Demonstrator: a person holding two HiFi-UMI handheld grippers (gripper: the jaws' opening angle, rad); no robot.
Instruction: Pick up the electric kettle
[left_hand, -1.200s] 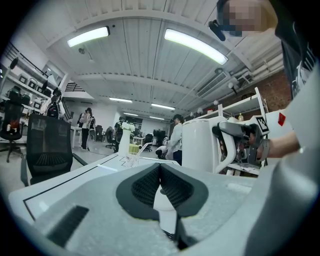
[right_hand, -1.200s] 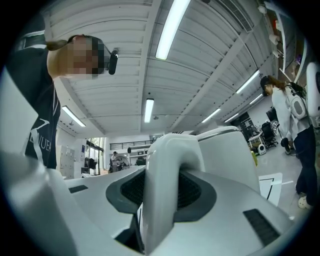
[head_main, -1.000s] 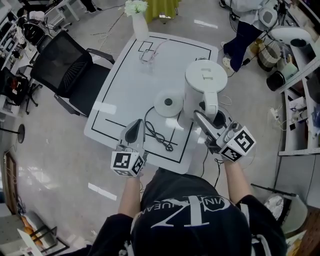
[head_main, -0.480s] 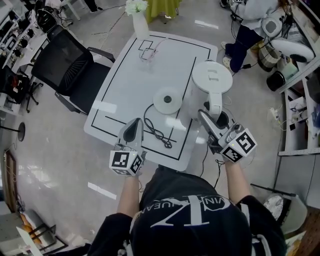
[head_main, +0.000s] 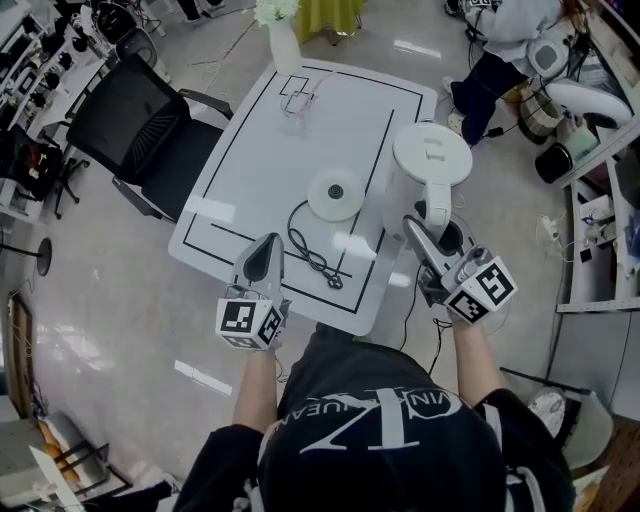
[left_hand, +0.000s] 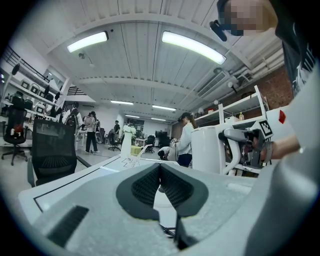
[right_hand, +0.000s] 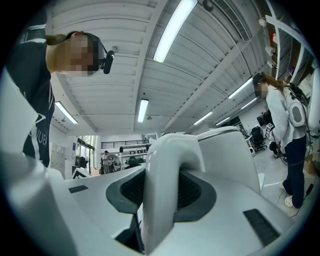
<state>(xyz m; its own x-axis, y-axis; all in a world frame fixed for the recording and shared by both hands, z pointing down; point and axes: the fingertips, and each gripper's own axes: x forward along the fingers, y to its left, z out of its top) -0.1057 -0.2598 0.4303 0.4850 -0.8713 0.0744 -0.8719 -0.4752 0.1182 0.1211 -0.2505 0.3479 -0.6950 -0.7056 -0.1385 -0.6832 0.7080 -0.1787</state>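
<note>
Kettle (head_main: 430, 170): white, upright, lid on, located directly ahead of the right gripper (head_main: 420, 235) at the table's (head_main: 300, 130) right edge. Its handle (head_main: 436, 205) is turned toward that gripper.

Right gripper: the handle (right_hand: 167, 170) is seen standing between the jaws, and both dark pads are pressed against its sides, so it is clamped on the handle. The kettle body (right_hand: 235, 155) rises just beyond.

Round base (head_main: 336, 193): bare, left of the right gripper and ahead of it, with the kettle off it and just beside. A black cord (head_main: 315, 258) is coiled just ahead of the left gripper (head_main: 264, 250).

Left gripper (left_hand: 160, 172): jaws together, nothing held, kept apart from the kettle.

Step judged: grasp made, lift in hand. Whether the kettle's bottom is clear of the table cannot be determined.

Next move: a straight upward raise is called for, with the grip kept firm and the body held level, since the weight hangs forward of the handle.
</note>
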